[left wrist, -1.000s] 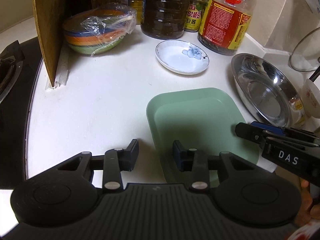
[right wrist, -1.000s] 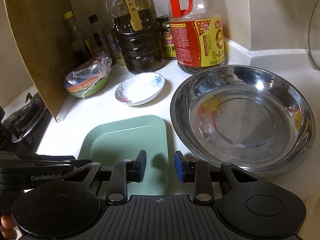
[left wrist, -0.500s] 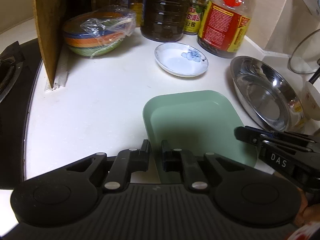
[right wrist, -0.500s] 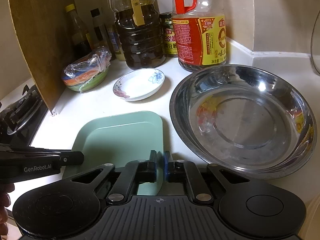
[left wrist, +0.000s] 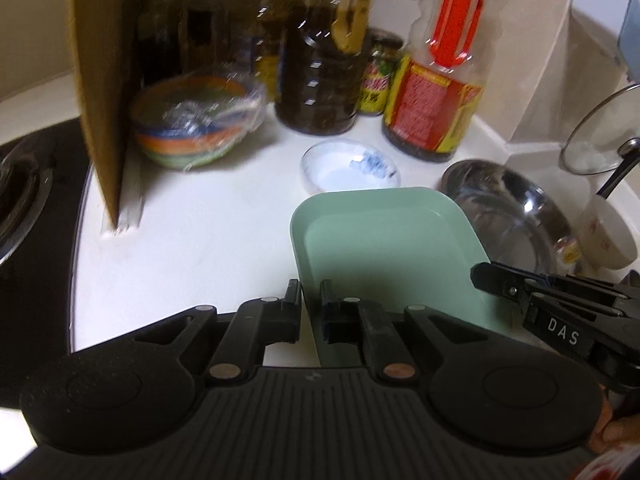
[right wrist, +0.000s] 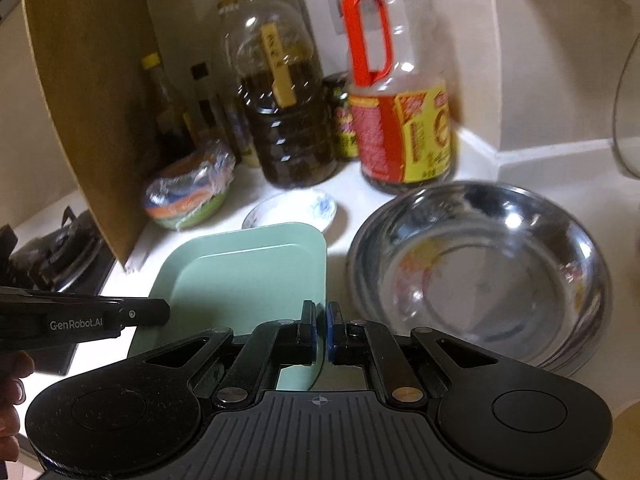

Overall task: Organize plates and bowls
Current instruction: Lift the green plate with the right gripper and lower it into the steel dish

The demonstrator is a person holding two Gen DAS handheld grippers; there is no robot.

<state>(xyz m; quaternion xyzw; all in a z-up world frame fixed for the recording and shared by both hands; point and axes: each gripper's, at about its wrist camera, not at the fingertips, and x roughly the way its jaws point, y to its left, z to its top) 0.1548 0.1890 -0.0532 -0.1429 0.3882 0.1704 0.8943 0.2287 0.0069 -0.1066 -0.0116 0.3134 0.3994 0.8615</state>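
Both grippers have hold of the pale green square plastic plate (left wrist: 384,248), one at each near corner. The left gripper (left wrist: 311,300) is pinched tight on the plate's near left rim, and the right gripper (right wrist: 321,320) is clamped the same way on its near right edge. The plate is tilted with its far edge overlapping the view of the small white saucer with a blue flower (left wrist: 350,166), and it looks to be lifted off the white countertop (left wrist: 192,248), though its near end is hidden behind the grippers. Just to the plate's right sits the wide, shallow stainless steel bowl (right wrist: 480,276). Farther back on the left is a stack of coloured bowls wrapped in clear plastic (left wrist: 196,120), tucked beside an upright brown board (left wrist: 104,80). Behind them stand a large dark oil bottle (right wrist: 280,108) and a clear bottle with a red handle and a red and yellow label (right wrist: 404,120). A black gas hob (right wrist: 60,256) lies at the far left.
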